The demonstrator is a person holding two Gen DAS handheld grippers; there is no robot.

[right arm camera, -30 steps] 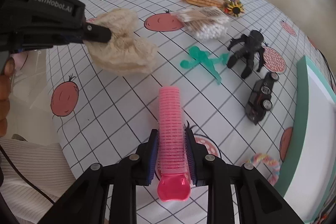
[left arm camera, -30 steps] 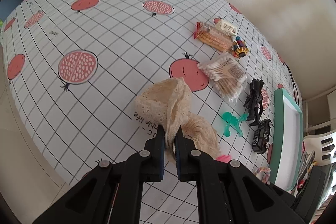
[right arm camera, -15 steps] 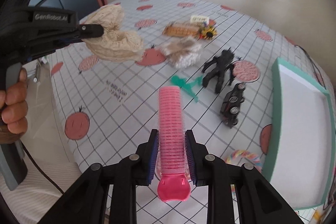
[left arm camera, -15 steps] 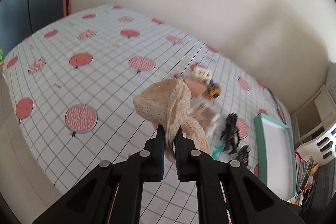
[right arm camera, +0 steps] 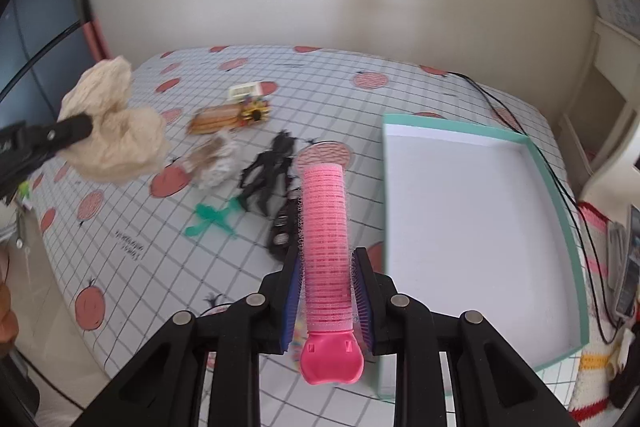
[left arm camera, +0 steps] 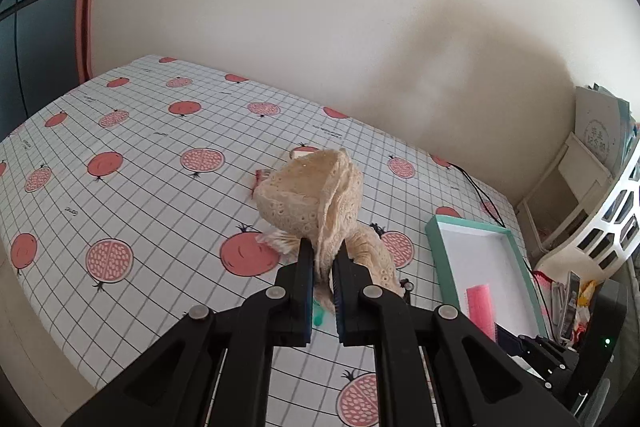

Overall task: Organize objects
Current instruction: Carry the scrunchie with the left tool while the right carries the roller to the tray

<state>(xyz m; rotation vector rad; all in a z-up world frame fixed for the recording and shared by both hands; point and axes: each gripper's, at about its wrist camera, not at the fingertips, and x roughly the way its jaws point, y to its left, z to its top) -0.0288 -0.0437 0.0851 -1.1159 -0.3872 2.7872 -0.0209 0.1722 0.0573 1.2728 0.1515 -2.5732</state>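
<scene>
My left gripper (left arm camera: pixel 322 259) is shut on a beige lace cloth (left arm camera: pixel 316 191), held up above the table. From the right wrist view the same cloth (right arm camera: pixel 114 139) hangs at the left with the left gripper (right arm camera: pixel 86 125) clamped on it. My right gripper (right arm camera: pixel 326 263) is shut on a pink hair roller (right arm camera: pixel 325 227), just left of the teal-rimmed white tray (right arm camera: pixel 472 211). In the left wrist view the roller (left arm camera: pixel 480 309) shows over the tray (left arm camera: pixel 434 239). The tray has nothing lying in it.
On the pomegranate-print tablecloth (right arm camera: pixel 328 83) lie a black toy figure (right arm camera: pixel 268 175), a black toy car (right arm camera: pixel 285 227), a green toy (right arm camera: pixel 212 221), a bag of cotton swabs (right arm camera: pixel 214 163), a biscuit pack (right arm camera: pixel 216 117) and a sunflower clip (right arm camera: pixel 254 111). A black cable (right arm camera: pixel 516 127) runs behind the tray.
Both grippers rose and swung right. The cloth came off the table and now hangs in the air. The roller travelled from the table's front to the tray's left rim.
</scene>
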